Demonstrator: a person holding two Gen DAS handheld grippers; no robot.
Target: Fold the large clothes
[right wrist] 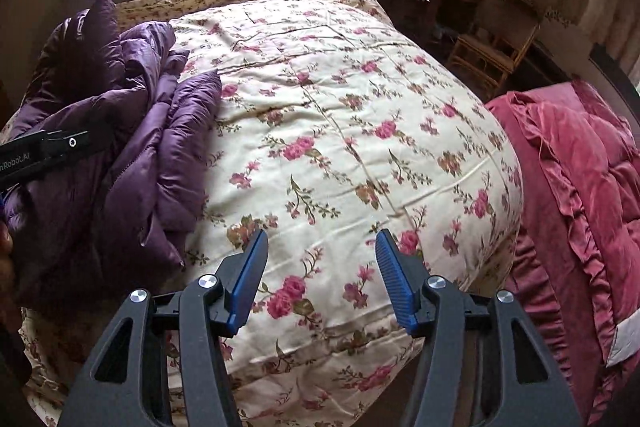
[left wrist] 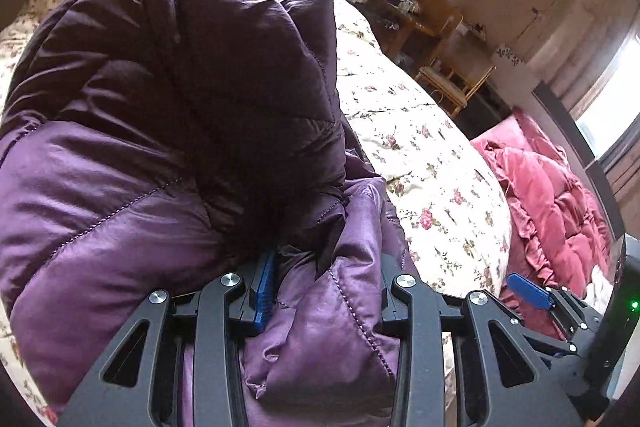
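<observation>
Purple quilted jacket bunched up on the flowered bed, one gripper buried in it.

The purple jacket is puffy and glossy, stitched in diagonal quilting, heaped in thick folds on the left side of the bed. Beneath it spreads a cream floral comforter; a rumpled pink quilt lies off the bed's right edge, and a wicker chair stands by the far wall under curtained windows. The left gripper is pushed into the jacket, a fold of padded fabric filling the gap between its fingers. The right gripper hovers spread wide over bare comforter, the jacket well off to its left.
</observation>
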